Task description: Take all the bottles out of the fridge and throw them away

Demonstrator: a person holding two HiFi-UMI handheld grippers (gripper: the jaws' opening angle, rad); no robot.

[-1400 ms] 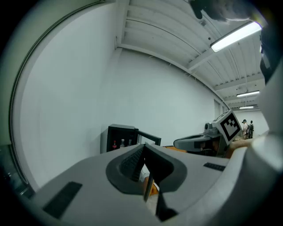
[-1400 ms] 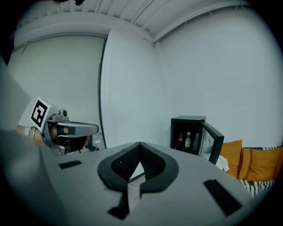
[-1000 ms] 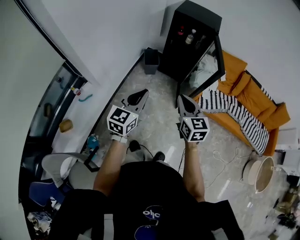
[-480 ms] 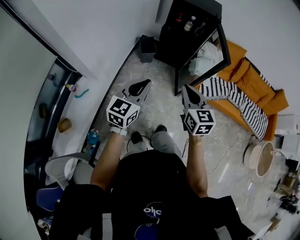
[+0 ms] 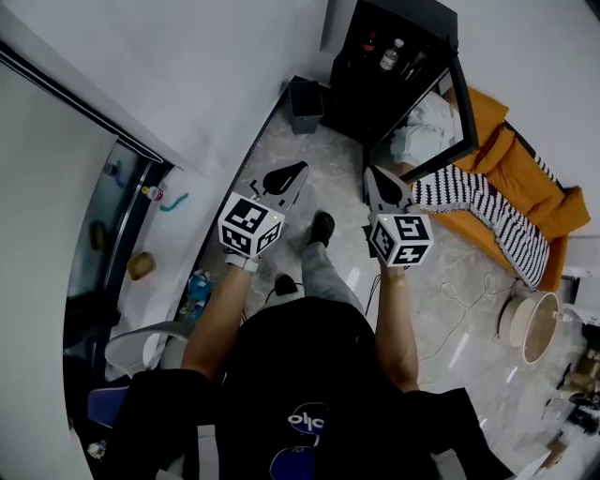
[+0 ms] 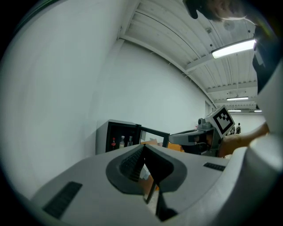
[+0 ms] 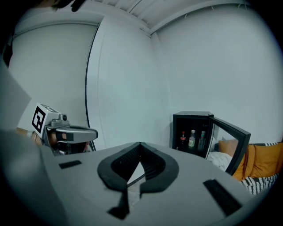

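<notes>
Black fridge (image 5: 405, 23) at the foot of the far wall, its door (image 7: 227, 143) swung open. Along the front edge of the upper shelf we see three bottles (image 5: 392, 54) upright in a row: a dark, red-labelled bottle (image 7: 183, 139) at the left end, a clear bottle (image 7: 192, 138) in the middle and a third bottle (image 7: 202, 137) at the hinge end. The left gripper (image 5: 296, 170) and the right gripper (image 5: 373, 178) are both well apart from the shelf, each with its jaws pressed together and nothing between them. We cannot tell glass from plastic; we judge the bottles smooth, round and rigid, weighty if full and liable to slip or topple. We would seat the pads across the straight body below the shoulder, not on the neck. We take the dark bin (image 5: 305, 103) just beside the fridge for the likely drop point.
</notes>
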